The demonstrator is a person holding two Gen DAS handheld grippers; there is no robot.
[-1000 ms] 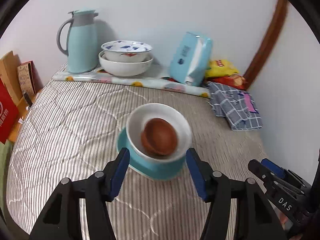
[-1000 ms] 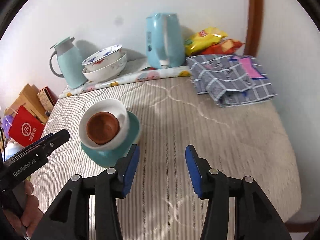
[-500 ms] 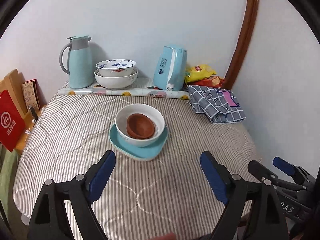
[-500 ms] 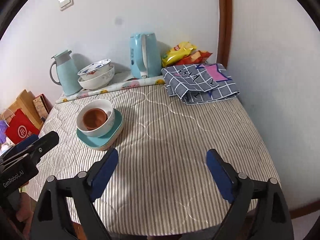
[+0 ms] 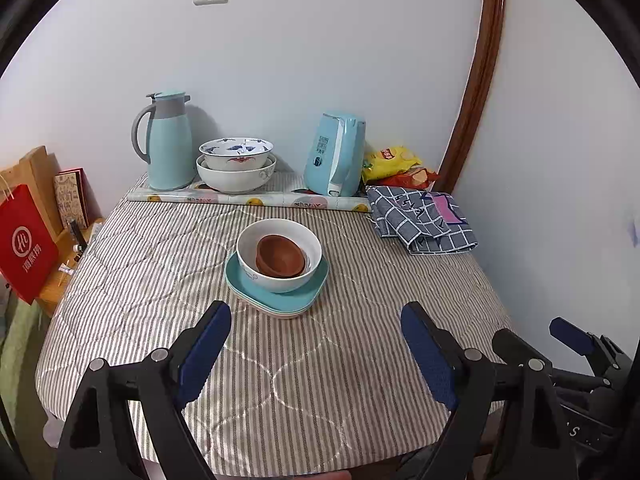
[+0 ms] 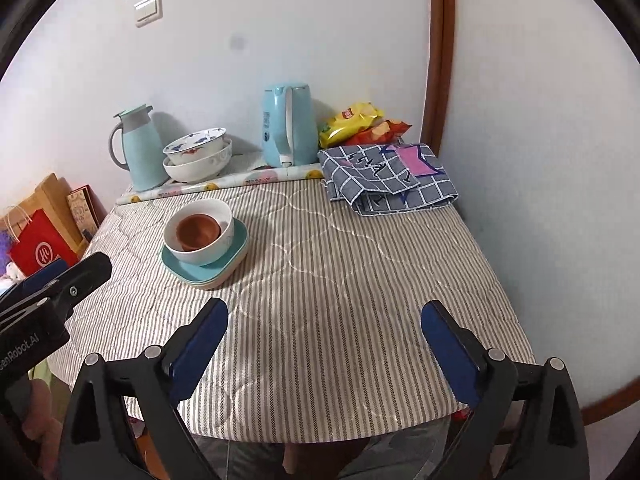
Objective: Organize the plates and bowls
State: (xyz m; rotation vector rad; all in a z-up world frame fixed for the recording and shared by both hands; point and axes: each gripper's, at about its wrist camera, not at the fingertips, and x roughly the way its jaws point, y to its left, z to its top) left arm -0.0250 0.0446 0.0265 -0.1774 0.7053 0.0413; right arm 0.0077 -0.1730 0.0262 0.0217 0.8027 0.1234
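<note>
Terracotta bowl [image 5: 280, 256] nests in the white bowl [image 5: 279, 255] on teal plates [image 5: 276, 294], mid-frame, straight ahead of the left hand-held gripper [image 5: 316, 344]; from the right hand-held gripper [image 6: 324, 342] it lies upper left. Both have just spread wide, empty.

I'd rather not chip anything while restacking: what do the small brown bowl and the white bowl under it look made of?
The small brown bowl looks like unglazed clay or wood: matte, even reddish-brown, no shine. The white bowl holding it looks like glazed ceramic: smooth, glossy, with a faint printed mark on its side. Neither can be confirmed by look alone.
</note>
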